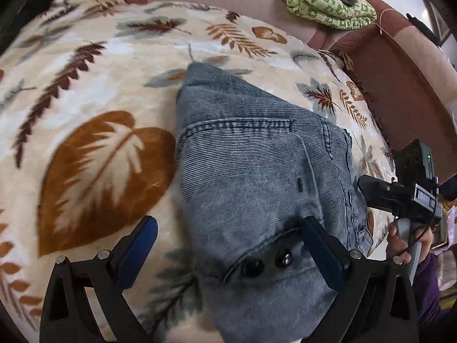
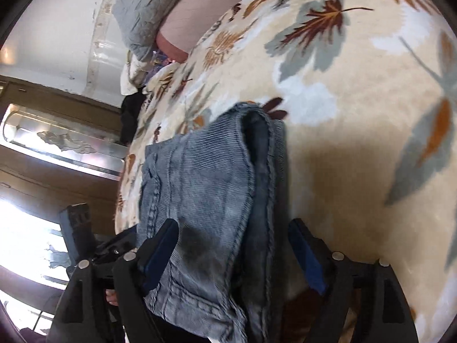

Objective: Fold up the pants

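1. The pants (image 1: 251, 171), made of grey-blue corduroy, lie already folded into a compact bundle on a fleece blanket (image 1: 94, 154) with a leaf pattern; the blanket covers a bed or a sofa, I cannot tell which.
2. The left gripper (image 1: 228, 245) stands with the jaws wide. The near end of the bundle, with two dark buttons (image 1: 265, 261), lies between them, but the blue pads do not press on it.
3. The right gripper (image 2: 234, 245) also has the jaws wide apart. The stacked edges of the bundle lie between them, and I see no pinch.
4. The cloth looks soft and rather thick. It is probably moderately heavy for a garment and not slippery, thanks to the ribs. It will sag and open if only one layer is lifted.
5. I judge the best hold is at the thick seamed edge or the waistband, taking all layers together, one gripper on each side.
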A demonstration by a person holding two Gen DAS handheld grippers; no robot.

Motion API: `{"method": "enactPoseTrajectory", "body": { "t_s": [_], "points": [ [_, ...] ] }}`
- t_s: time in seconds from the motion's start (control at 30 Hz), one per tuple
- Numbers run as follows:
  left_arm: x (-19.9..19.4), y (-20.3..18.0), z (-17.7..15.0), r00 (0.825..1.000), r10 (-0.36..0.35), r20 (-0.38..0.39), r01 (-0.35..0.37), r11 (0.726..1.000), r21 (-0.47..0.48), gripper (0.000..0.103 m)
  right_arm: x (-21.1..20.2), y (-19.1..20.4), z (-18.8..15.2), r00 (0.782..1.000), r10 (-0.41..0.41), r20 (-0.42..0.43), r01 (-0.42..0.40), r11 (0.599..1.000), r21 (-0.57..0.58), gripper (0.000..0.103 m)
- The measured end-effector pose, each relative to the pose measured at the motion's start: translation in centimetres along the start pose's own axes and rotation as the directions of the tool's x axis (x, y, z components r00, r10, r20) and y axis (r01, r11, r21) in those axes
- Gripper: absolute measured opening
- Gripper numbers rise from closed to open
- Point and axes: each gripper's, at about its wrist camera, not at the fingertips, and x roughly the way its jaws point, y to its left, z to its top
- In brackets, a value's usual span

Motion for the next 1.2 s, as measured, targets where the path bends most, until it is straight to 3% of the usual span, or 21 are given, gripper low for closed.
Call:
{"method": "enactPoseTrajectory", "body": {
  "t_s": [0.07,0.13,0.2,0.3,0.37,0.43,0.47,0.73,0.87,0.97,1.03,1.1,1.2],
  "points": [
    [0.6,0.4,0.3,0.999,-0.052,0.004,0.052,0.998,-0.036,0.101,0.9,0.9,0.1,1.0,-0.016,-0.013,0.015,0.999,-0.045,0.083],
    [0.7,0.5,0.6,0.997,-0.075,0.015,0.075,0.996,-0.055,0.1,1.4,1.9,0.2,0.999,-0.037,-0.016,0.036,0.996,-0.079,0.075],
    [0.4,0.0,0.8,0.993,-0.114,0.032,0.115,0.992,-0.045,0.089,1.8,2.7,0.1,0.998,-0.057,-0.023,0.054,0.992,-0.114,0.052],
    [0.3,-0.8,1.1,0.996,-0.079,0.031,0.079,0.997,-0.015,0.081,1.3,4.0,-0.4,0.996,-0.087,0.012,0.088,0.981,-0.172,0.042],
    [0.0,-0.7,1.4,0.997,-0.07,0.037,0.071,0.997,-0.026,0.071,0.9,5.3,-0.8,0.993,-0.112,0.042,0.119,0.971,-0.209,0.04],
    [-0.8,-0.5,1.6,0.997,-0.068,0.047,0.07,0.997,-0.034,0.046,0.3,6.6,-1.0,0.989,-0.134,0.069,0.147,0.957,-0.249,0.039],
    [-1.2,-0.5,1.8,0.997,-0.064,0.054,0.066,0.997,-0.031,0.043,0.1,7.4,-1.0,0.986,-0.141,0.083,0.159,0.949,-0.274,0.038],
    [-4.1,-1.9,5.3,0.988,-0.05,0.146,0.045,0.998,0.039,0.041,-1.2,11.3,1.1,0.97,-0.128,0.209,0.199,0.909,-0.366,0.038],
    [-4.5,-1.6,8.2,0.982,-0.017,0.187,0.009,0.999,0.04,0.041,-0.7,11.2,3.6,0.963,-0.095,0.252,0.181,0.921,-0.345,0.038],
    [-2.7,-0.5,10.8,0.981,0.057,0.188,-0.061,0.998,0.011,0.041,1.3,9.6,6.0,0.969,-0.099,0.226,0.163,0.945,-0.284,0.038],
    [-1.0,0.5,11.3,0.978,0.133,0.161,-0.132,0.991,-0.018,0.041,3.1,8.0,7.2,0.97,-0.143,0.199,0.188,0.954,-0.234,0.043],
    [1.3,1.2,11.3,0.964,0.237,0.119,-0.236,0.971,-0.022,0.041,5.3,5.3,8.1,0.953,-0.263,0.15,0.282,0.951,-0.128,0.058],
    [1.8,1.5,10.1,0.955,0.27,0.122,-0.271,0.963,-0.01,0.048,5.4,4.1,7.7,0.958,-0.249,0.144,0.264,0.96,-0.096,0.069]
  ]
}}
